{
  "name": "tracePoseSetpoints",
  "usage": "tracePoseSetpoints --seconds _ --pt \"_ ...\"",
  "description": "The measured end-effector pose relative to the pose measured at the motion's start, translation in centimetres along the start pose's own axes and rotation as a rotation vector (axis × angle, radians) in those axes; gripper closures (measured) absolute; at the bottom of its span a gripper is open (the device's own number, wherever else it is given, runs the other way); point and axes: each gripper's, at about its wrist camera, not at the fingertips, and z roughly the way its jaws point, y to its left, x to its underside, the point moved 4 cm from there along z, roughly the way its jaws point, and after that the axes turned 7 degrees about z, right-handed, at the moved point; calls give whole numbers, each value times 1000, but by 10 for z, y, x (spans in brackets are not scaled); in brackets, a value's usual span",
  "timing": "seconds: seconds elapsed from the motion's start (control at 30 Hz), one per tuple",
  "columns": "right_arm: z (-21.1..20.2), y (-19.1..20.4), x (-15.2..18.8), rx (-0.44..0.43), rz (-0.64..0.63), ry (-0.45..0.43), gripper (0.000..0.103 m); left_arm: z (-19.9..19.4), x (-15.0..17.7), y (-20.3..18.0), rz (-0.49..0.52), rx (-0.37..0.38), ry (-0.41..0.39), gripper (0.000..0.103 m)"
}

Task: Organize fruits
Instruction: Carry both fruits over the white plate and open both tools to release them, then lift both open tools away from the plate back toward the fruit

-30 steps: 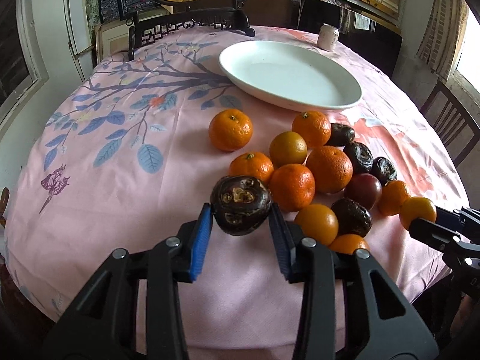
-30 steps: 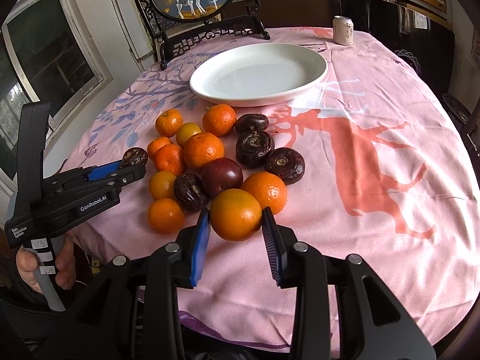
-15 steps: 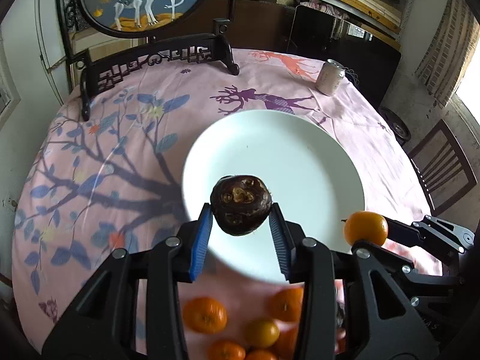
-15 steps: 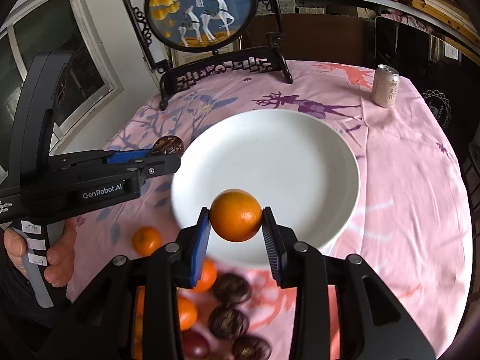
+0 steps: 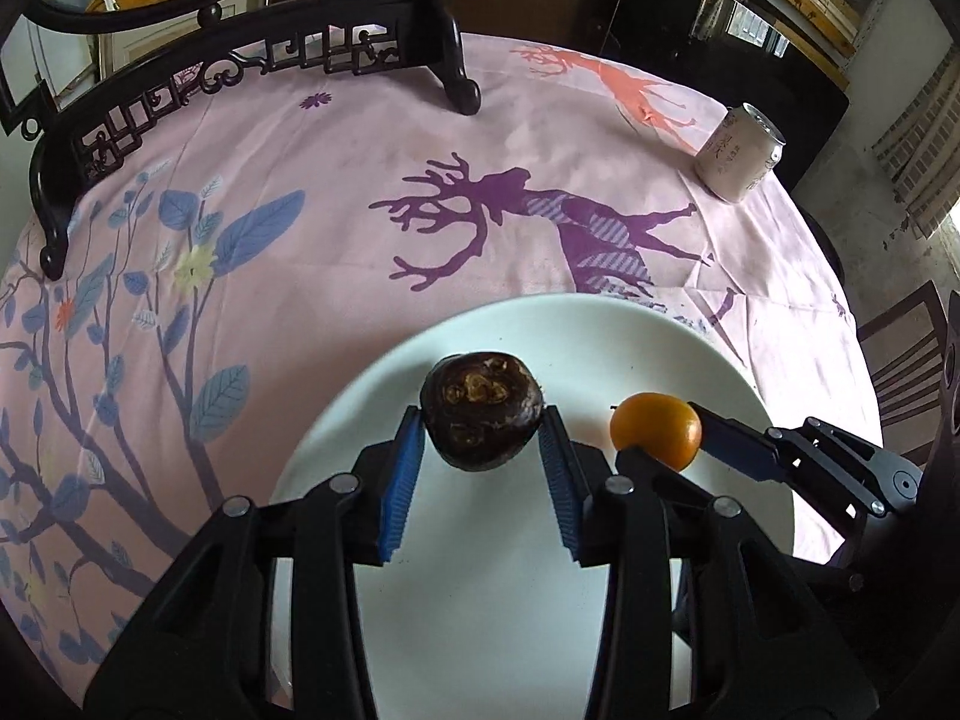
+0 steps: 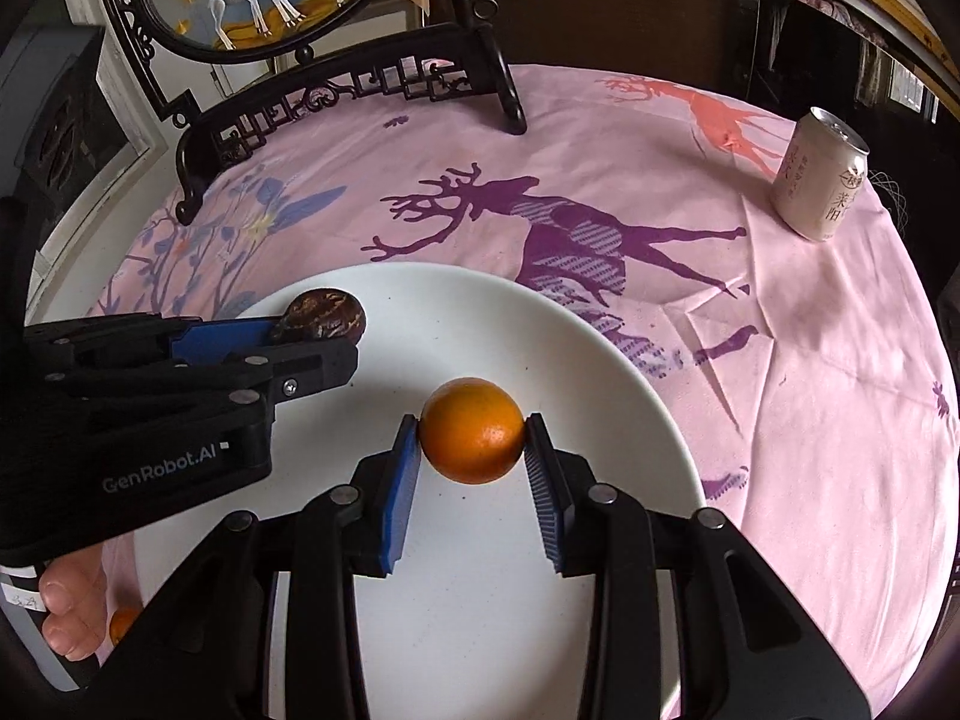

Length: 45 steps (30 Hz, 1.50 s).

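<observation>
Okay, quick status from my end:
Left gripper: jaws have just been easing open, but the dark wrinkly fruit looks like it's between the pads and touching both.
Right gripper: same deal, jaws just loosening, pads look pressed on the orange.
Where they are: both fruits over the white plate, dark one toward its left, orange toward its right.
Handling, dark fruit: looks firm and bumpy, probably light; I'd grab across the widest middle.
Handling, orange: round, smooth skin, so my guess is it rolls once let go.
Risk: dropping from height could send it off the plate's rim.
</observation>
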Motion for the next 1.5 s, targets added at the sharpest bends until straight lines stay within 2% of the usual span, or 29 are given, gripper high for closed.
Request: tracePoseSetpoints --seconds 0.03,0.07,0.1,0.2,0.33,0.37,0.4,0.47,0.6,0.73,0.9,1.07,1.27,1.33,1.37,1.47,1.5 --pt "-1 0 -1 22 -8 -10 50 -3 -2 2 -7 -1 -9 45" --pt "-7 0 -1 56 -15 -43 40 -9 -4 3 -12 1 -28 24" --pt "-15 0 0 83 -29 -74 40 -21 -4 4 -15 5 -65 19" --pt "-50 2 13 116 -57 -106 40 -64 7 5 1 16 -138 17" --pt "-112 9 59 103 -37 -156 30 -131 60 2 35 -15 -233 7" --pt "-128 12 77 114 -24 -175 24 -146 82 1 46 -27 -260 5" --pt "-142 14 96 126 -8 -197 10 -156 98 0 49 -40 -274 4" --pt "-162 20 134 131 29 -240 2 -172 143 -1 46 -71 -299 4" --pt "-180 31 191 151 85 -266 2 -182 213 -3 12 -69 -294 4" --pt "-192 41 209 140 84 -260 2 -177 251 -11 7 -32 -254 4" --pt "-200 50 222 159 63 -261 2 -179 272 -18 39 -71 -256 4" --pt "-195 53 251 163 56 -207 2 -183 291 -18 52 -89 -256 4" --pt "-181 54 280 141 60 -152 2 -176 309 -14 39 -62 -209 4" --pt "-174 53 284 102 73 -141 10 -173 315 -17 45 -55 -192 4" --pt "-167 52 285 90 79 -120 23 -171 318 -19 51 -56 -179 4" --pt "-148 52 288 55 86 -77 35 -166 328 -26 70 -41 -148 4" --pt "-142 52 287 52 85 -67 46 -164 332 -31 83 -33 -134 4"
